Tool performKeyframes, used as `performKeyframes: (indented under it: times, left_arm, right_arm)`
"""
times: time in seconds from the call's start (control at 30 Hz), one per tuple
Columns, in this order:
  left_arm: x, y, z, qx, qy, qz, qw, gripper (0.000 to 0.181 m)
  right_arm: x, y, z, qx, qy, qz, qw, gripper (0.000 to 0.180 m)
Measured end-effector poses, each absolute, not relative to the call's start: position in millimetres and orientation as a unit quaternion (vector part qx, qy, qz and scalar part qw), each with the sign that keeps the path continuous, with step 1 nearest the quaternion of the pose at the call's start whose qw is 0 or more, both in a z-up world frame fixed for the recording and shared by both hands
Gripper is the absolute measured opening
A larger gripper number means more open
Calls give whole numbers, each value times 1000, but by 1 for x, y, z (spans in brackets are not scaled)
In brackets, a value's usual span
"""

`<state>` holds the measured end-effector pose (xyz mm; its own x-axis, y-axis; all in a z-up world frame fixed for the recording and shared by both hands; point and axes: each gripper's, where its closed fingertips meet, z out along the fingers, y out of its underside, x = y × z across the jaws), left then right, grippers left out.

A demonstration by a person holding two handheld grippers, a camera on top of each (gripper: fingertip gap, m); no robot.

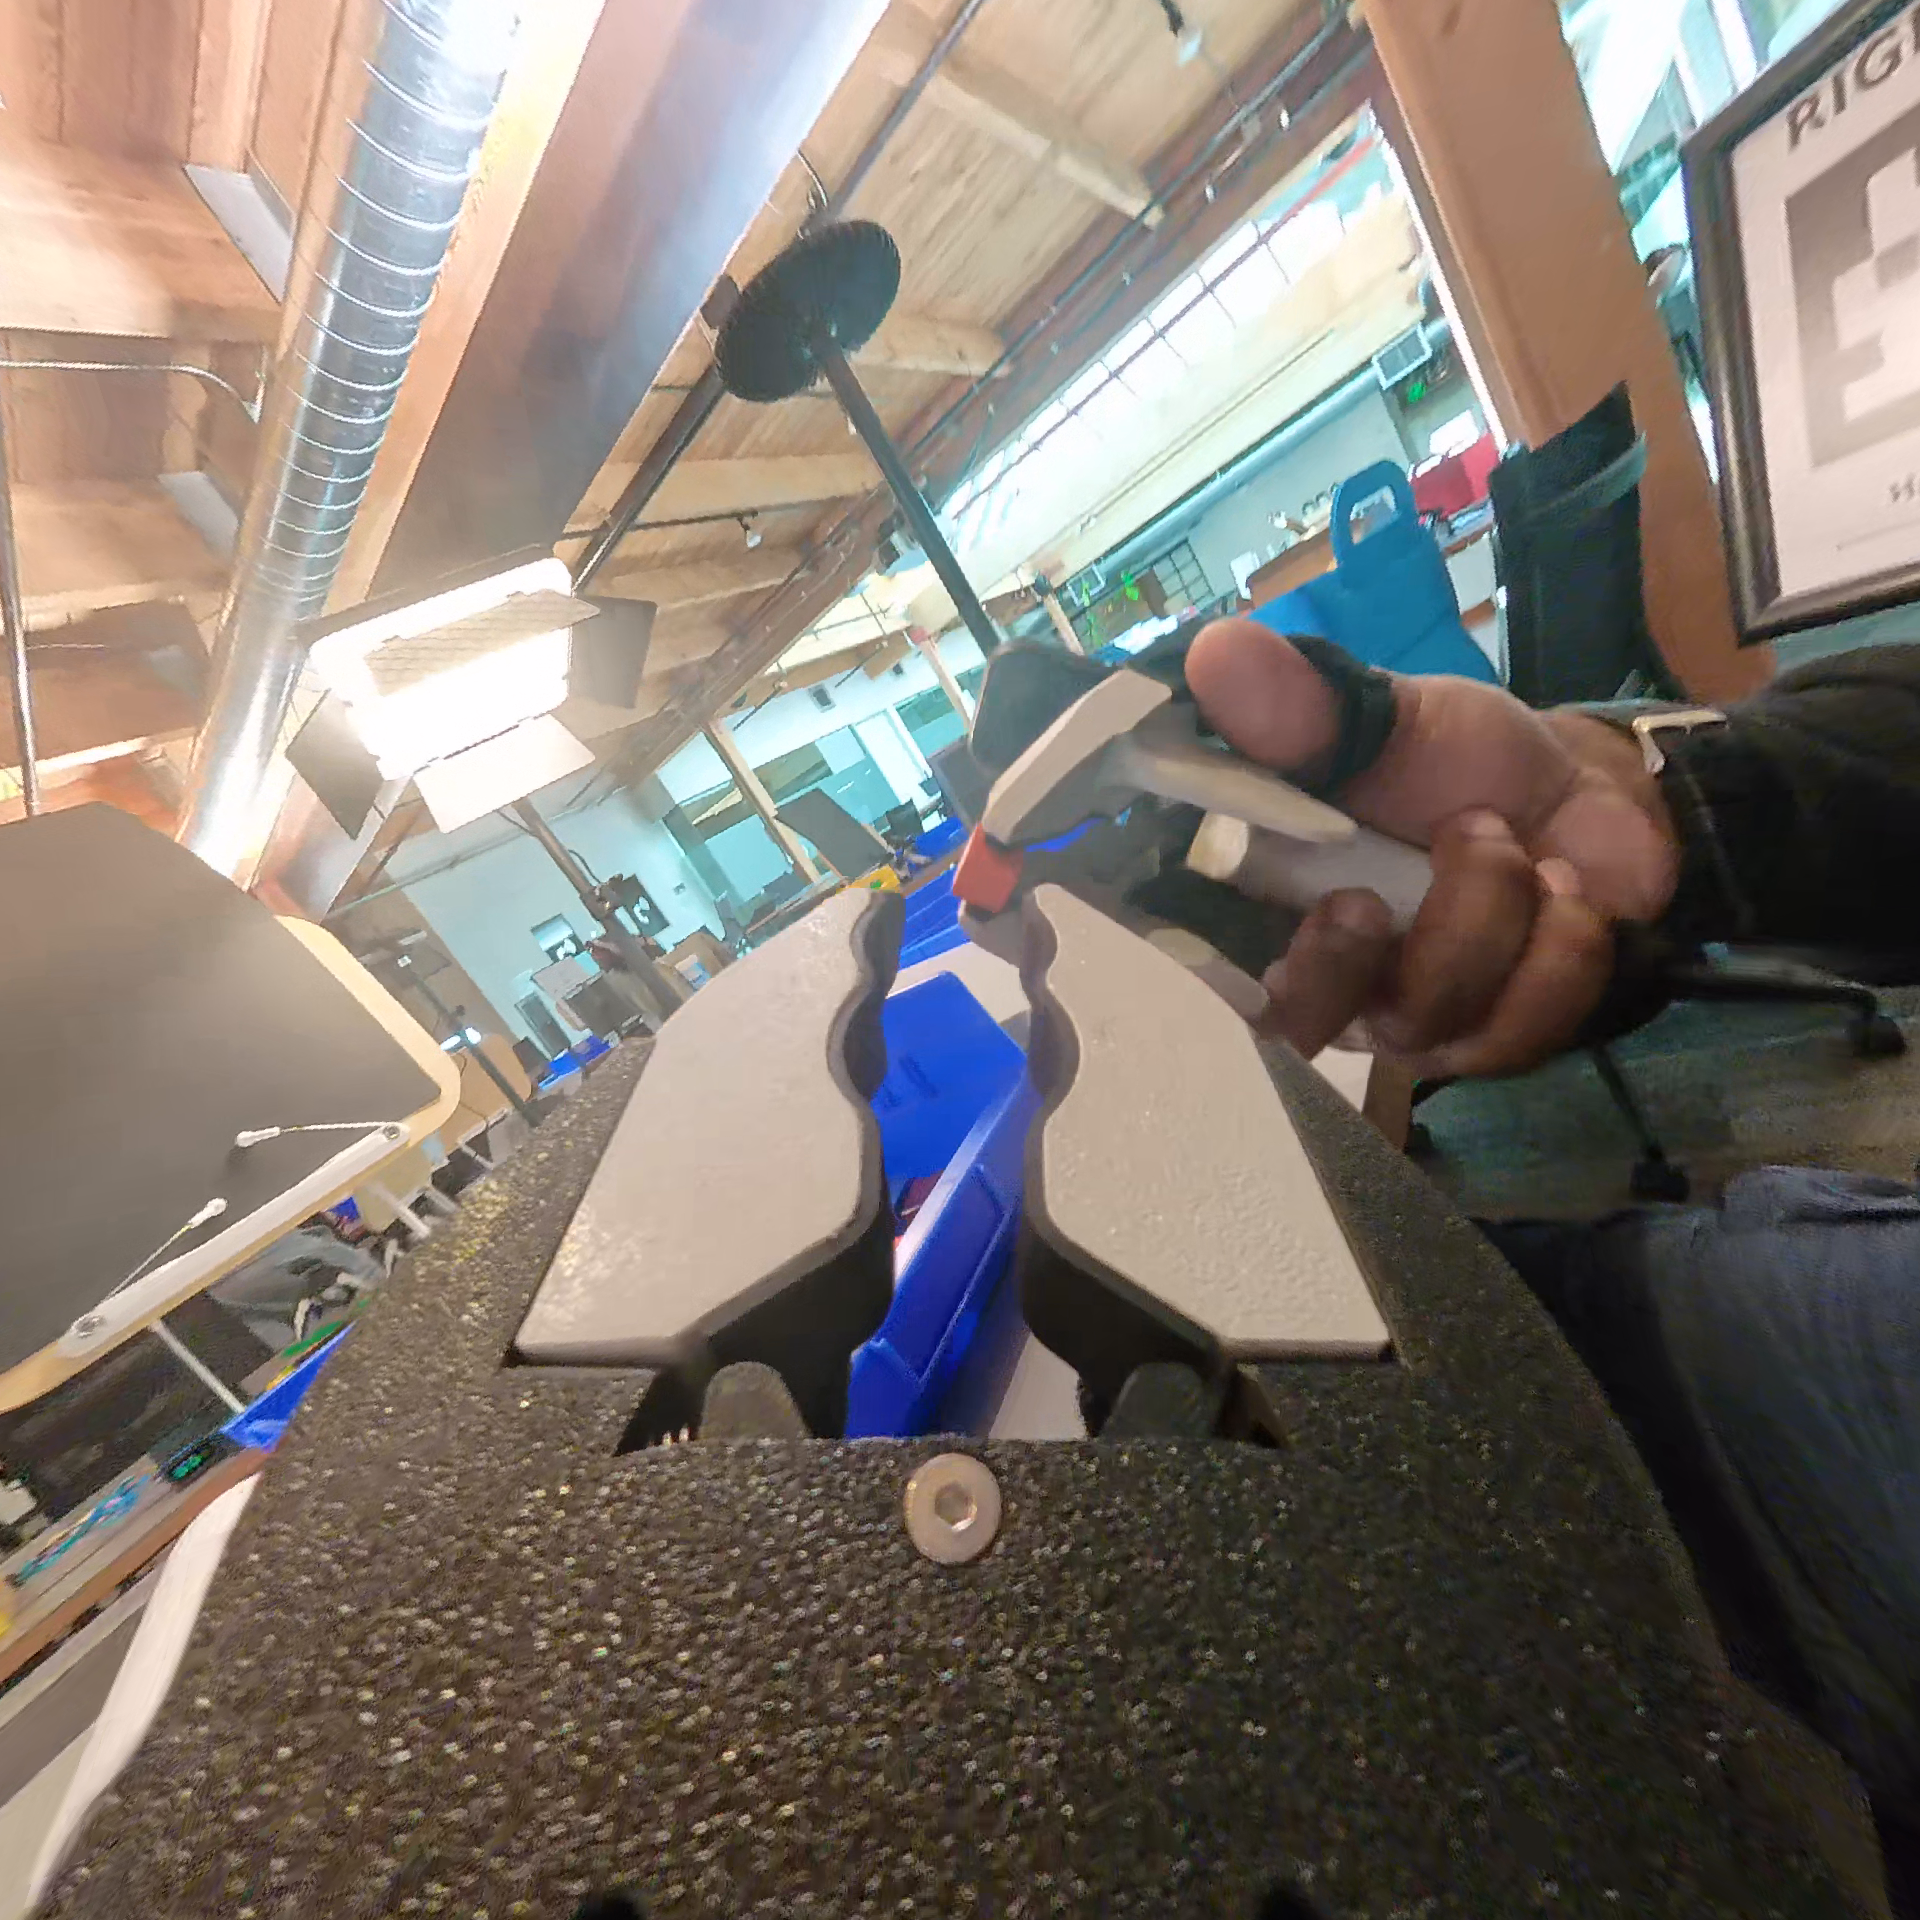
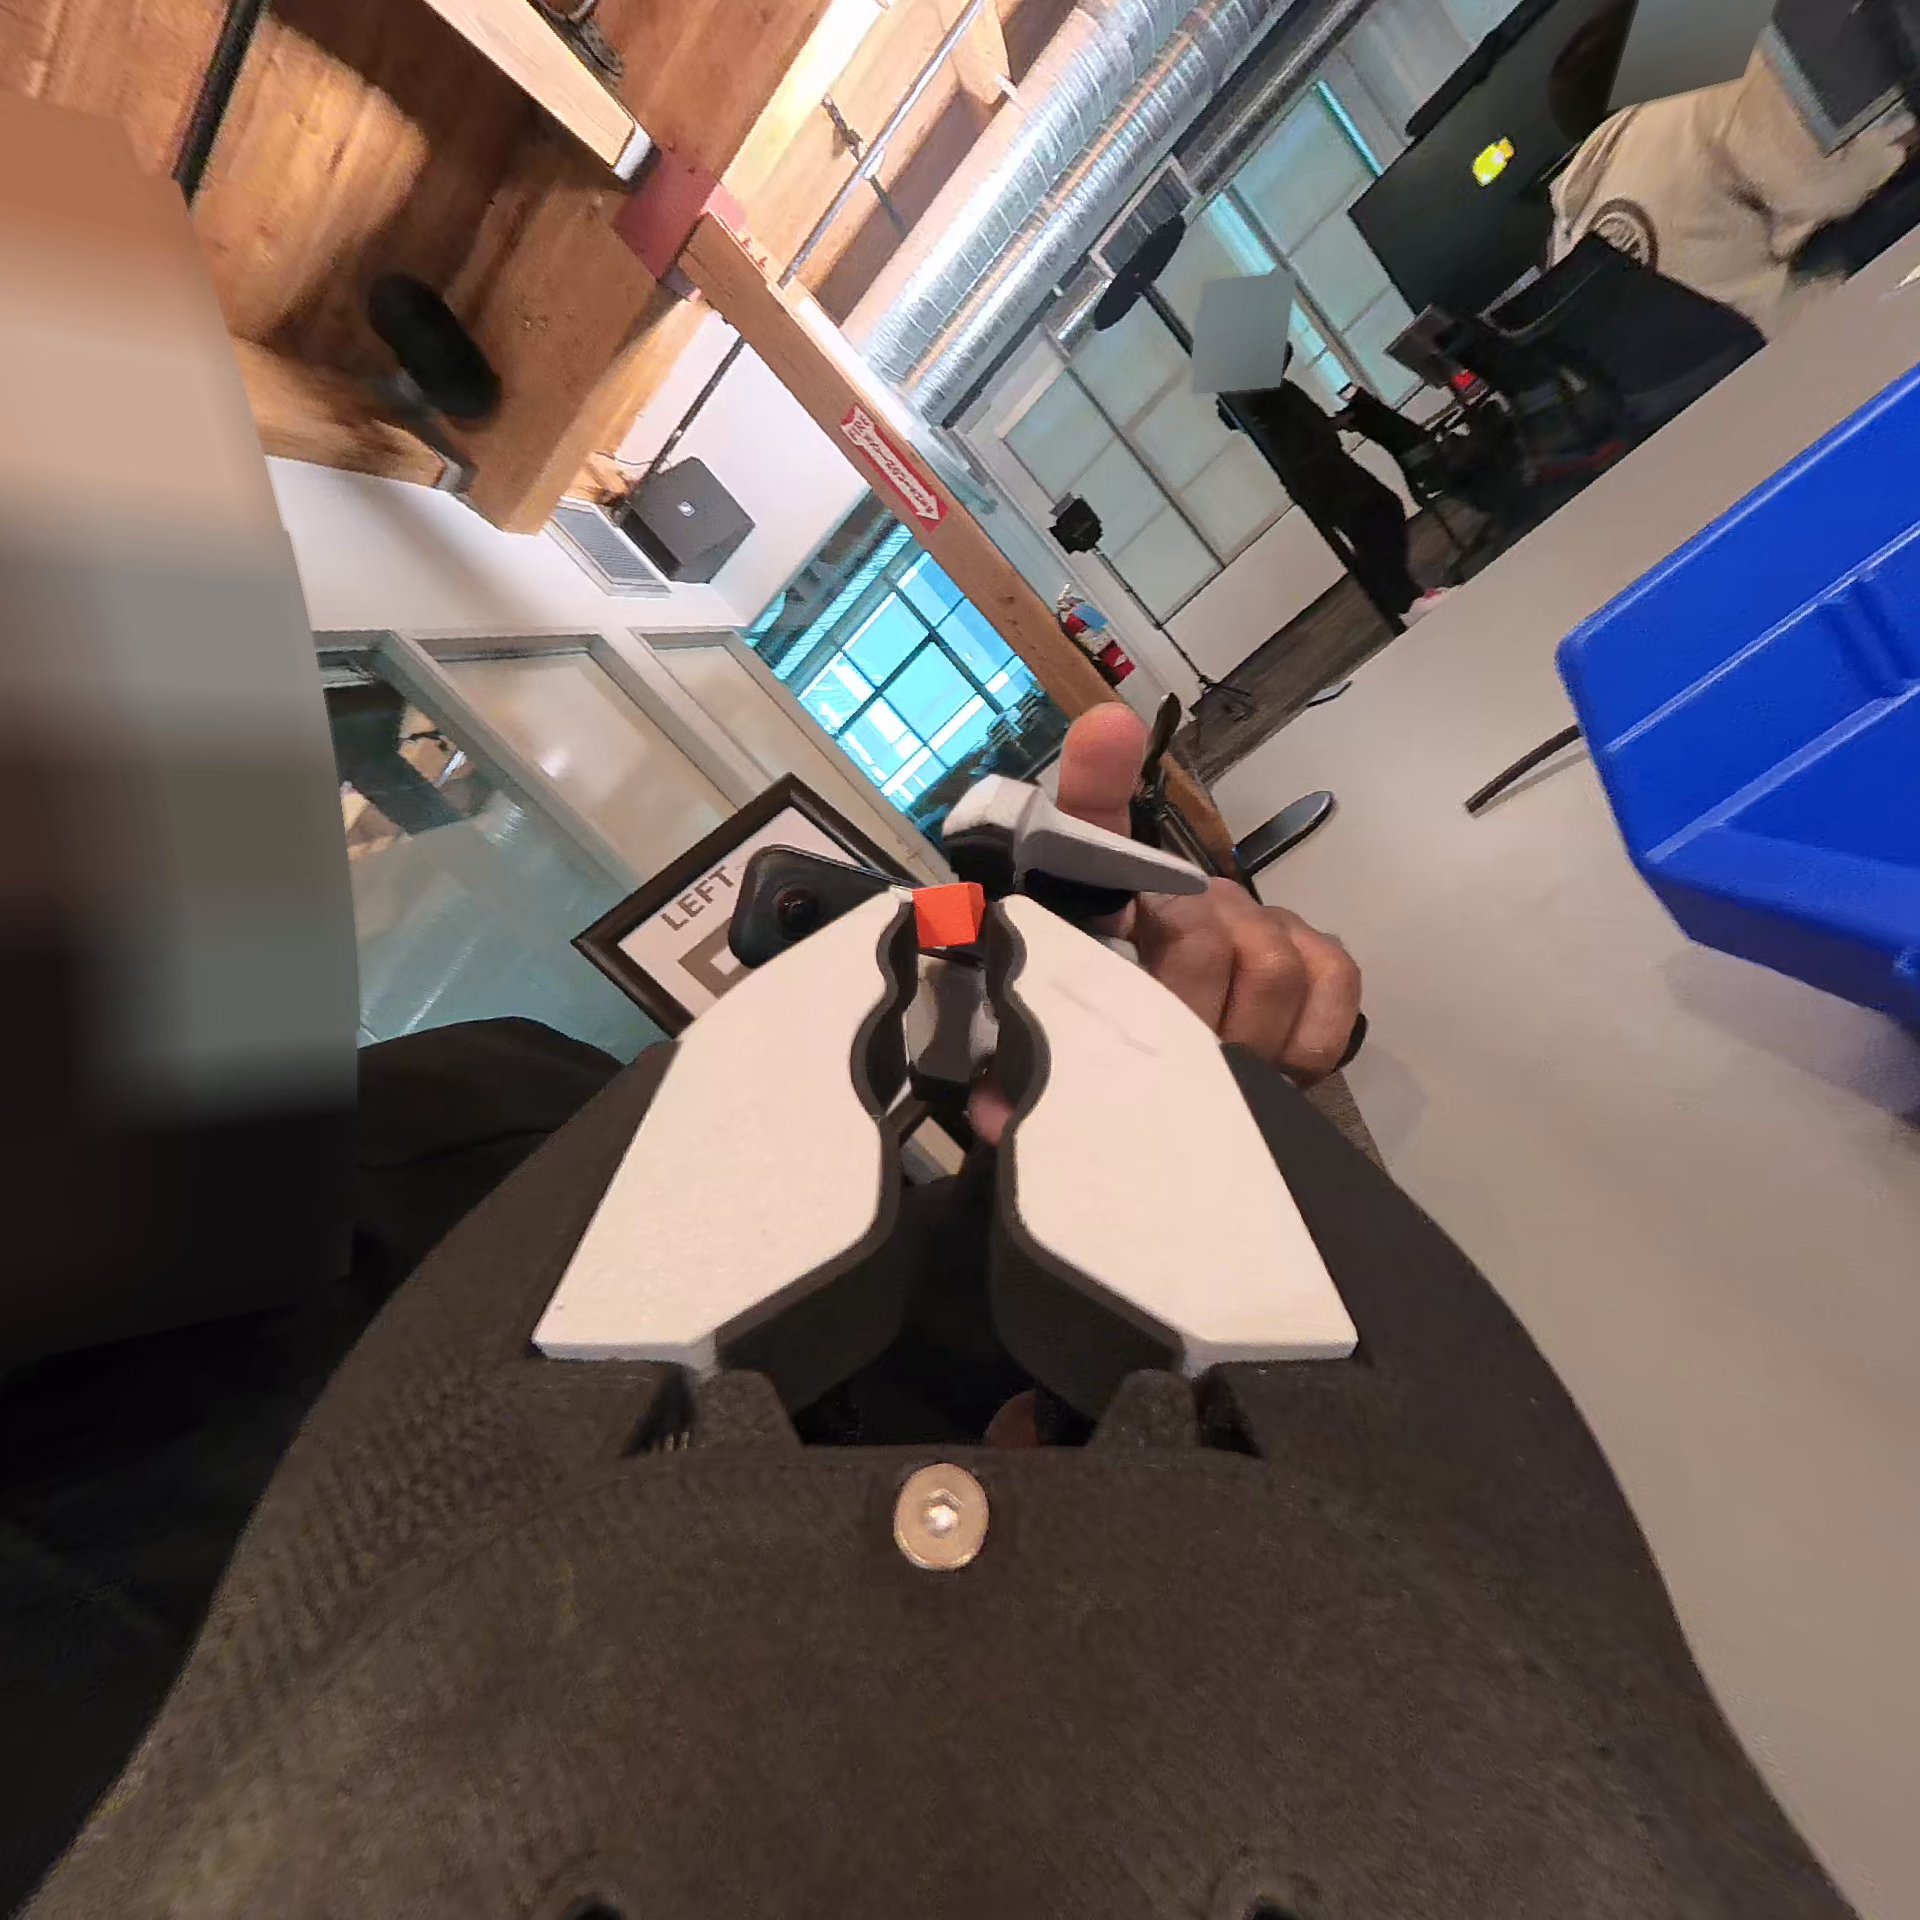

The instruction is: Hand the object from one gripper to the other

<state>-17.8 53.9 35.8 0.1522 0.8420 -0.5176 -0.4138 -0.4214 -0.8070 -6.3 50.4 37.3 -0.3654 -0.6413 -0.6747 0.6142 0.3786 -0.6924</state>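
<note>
1. Left wrist view: we see blue bin (image 1: 940, 1174) on the table behind the left gripper (image 1: 961, 940), fingers parted, empty.
2. Right gripper (image 2: 948, 940) fingertips pinch the small orange block (image 2: 948, 914), just beside left's fingertips.

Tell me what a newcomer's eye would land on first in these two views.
First, the small orange-red block, bright against grey, pinched at the fingertips of the right tool in mid-air. In the left wrist view the same block sits just beyond the open left tool, with the person's hand gripping the other handle. Next comes the blue bin on the grey table, at right.
</note>
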Motion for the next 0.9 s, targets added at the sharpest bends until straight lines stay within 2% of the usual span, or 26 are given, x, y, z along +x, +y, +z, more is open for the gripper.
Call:
performKeyframes:
  times: [0.23,0.43,0.63,0.77,0.9]
  left_arm:
    - [-17,60,35,-567,-172,627,505,13]
    - [-21,55,30,-579,-197,608,506,12]
    - [-23,44,35,-551,-238,589,541,11]
    - [-24,28,38,-520,-279,571,571,12]
    - [-30,8,30,-505,-341,530,590,11]
  right_arm:
    - [1,49,34,-10,605,-545,580,11]
    - [-5,44,30,1,612,-557,561,10]
    - [-18,40,30,16,618,-582,528,19]
    - [-33,36,27,11,637,-620,457,22]
    - [-59,32,24,-8,657,-681,324,23]
